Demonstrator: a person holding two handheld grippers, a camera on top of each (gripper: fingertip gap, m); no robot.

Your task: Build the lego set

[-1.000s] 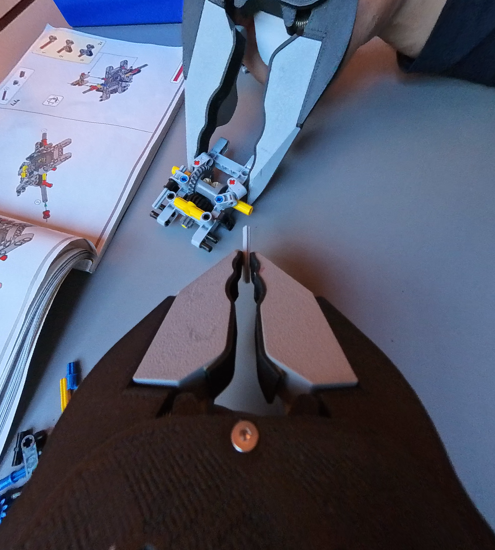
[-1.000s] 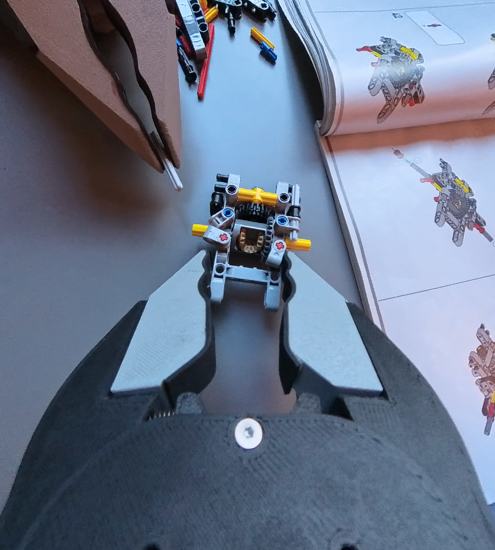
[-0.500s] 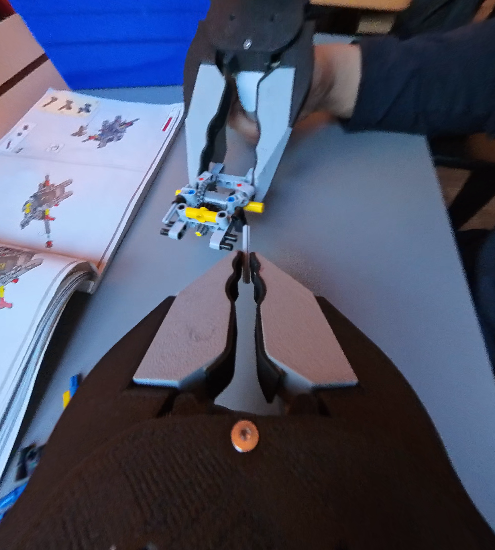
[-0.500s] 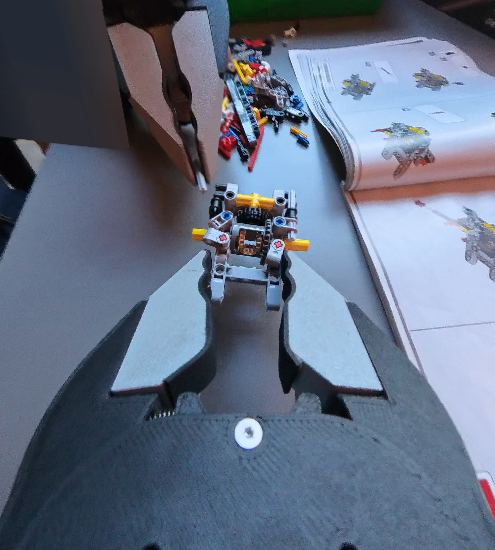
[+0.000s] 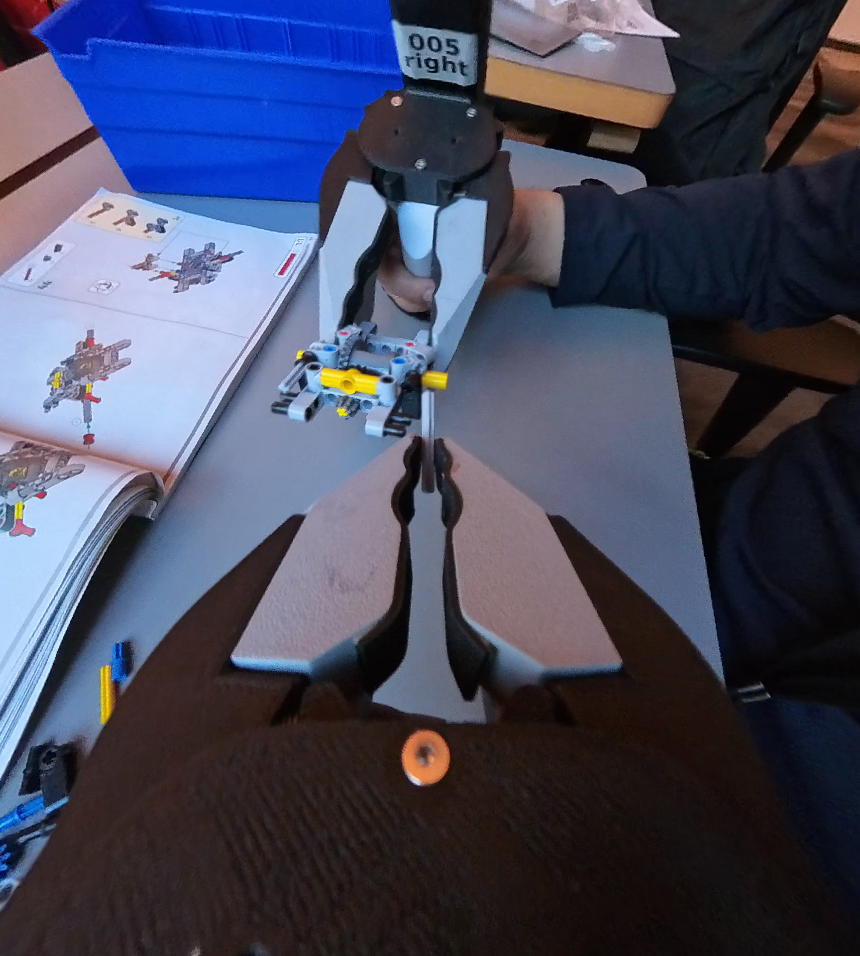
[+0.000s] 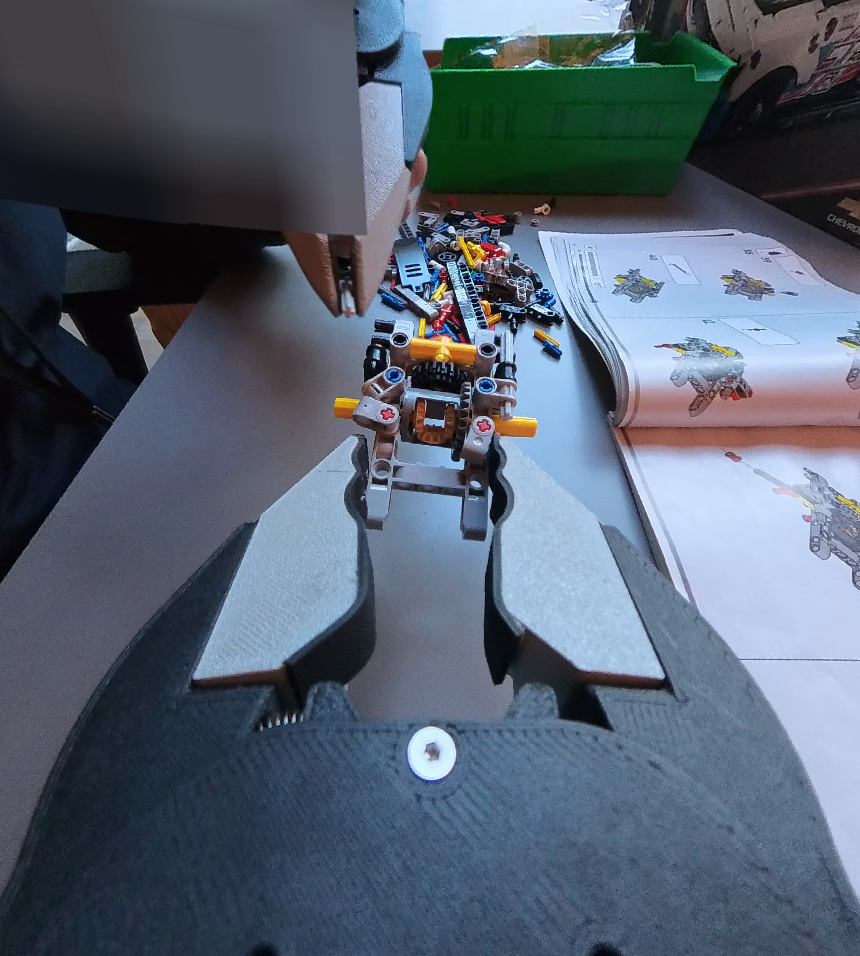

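My right gripper (image 6: 427,483) is shut on a grey brick assembly (image 6: 433,408) with yellow axles, black gears and blue pins, and holds it above the grey table (image 6: 211,465). The assembly also shows in the left wrist view (image 5: 360,383), held by the right gripper (image 5: 391,331). My left gripper (image 5: 427,455) is shut on a thin light-grey axle (image 5: 428,445) that sticks out forward. The axle's tip is at the assembly's right side, under a yellow axle end (image 5: 435,380). The left gripper also shows in the right wrist view (image 6: 348,295).
An open instruction booklet (image 5: 81,362) lies left of the assembly; it also shows in the right wrist view (image 6: 753,414). A pile of loose bricks (image 6: 469,274) lies behind the assembly. A green bin (image 6: 562,119) and a blue bin (image 5: 221,93) stand at the table's ends. A person's sleeve (image 5: 728,233) is at right. The tips of one gripper are about 6 centimeters away from the tips of the other.
Both grippers have lifted and tilted up from the table. The right gripper has kept its grip on the assembly. The left gripper's axle has come close to the assembly's side.
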